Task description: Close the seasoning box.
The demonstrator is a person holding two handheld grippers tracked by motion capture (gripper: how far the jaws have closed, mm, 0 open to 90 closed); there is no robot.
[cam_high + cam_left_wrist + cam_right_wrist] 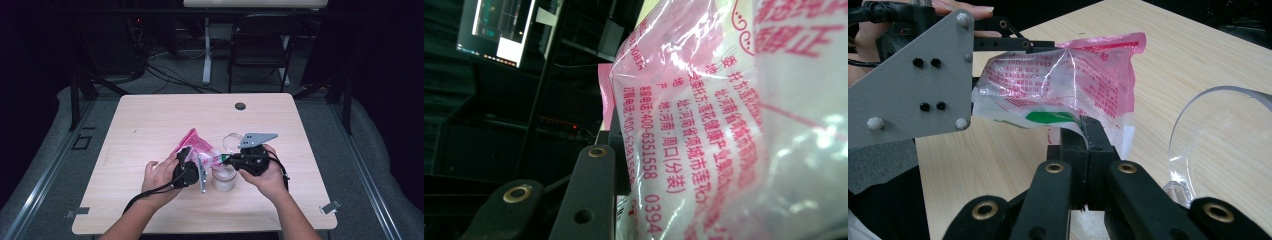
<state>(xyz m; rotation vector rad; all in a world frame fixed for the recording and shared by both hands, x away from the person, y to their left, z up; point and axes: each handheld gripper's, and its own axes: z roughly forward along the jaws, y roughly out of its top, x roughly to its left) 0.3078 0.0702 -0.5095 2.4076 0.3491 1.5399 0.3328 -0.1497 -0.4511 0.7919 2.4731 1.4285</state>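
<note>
Pink printed bag (196, 146) held up off the surface (150, 120), strung between both tools. Right tool (1087, 131): jaws pinched tight together on the bag's lower edge, at the white and green corner. Left tool (186, 167): partly closed on the opposite side of the bag (704, 125), its black jaw lying flat against the film in the left gripper view; the second jaw is hidden behind the plastic, so how firm that grip is I cannot tell. Bag's long axis runs roughly from one tool to the other, slanting up and away toward the far side of the surface. Below and between the hands stands a small clear jar (223, 179), just under the right tool's pinch point; a clear round lid (1220, 145) lies on the surface just beside it. Judgement: the coming move turns on the pinched corner sitting over the jar mouth; the right hand (267, 175) is nearer. The left tool's grey plate (202, 175) crowds the jar's side.
</note>
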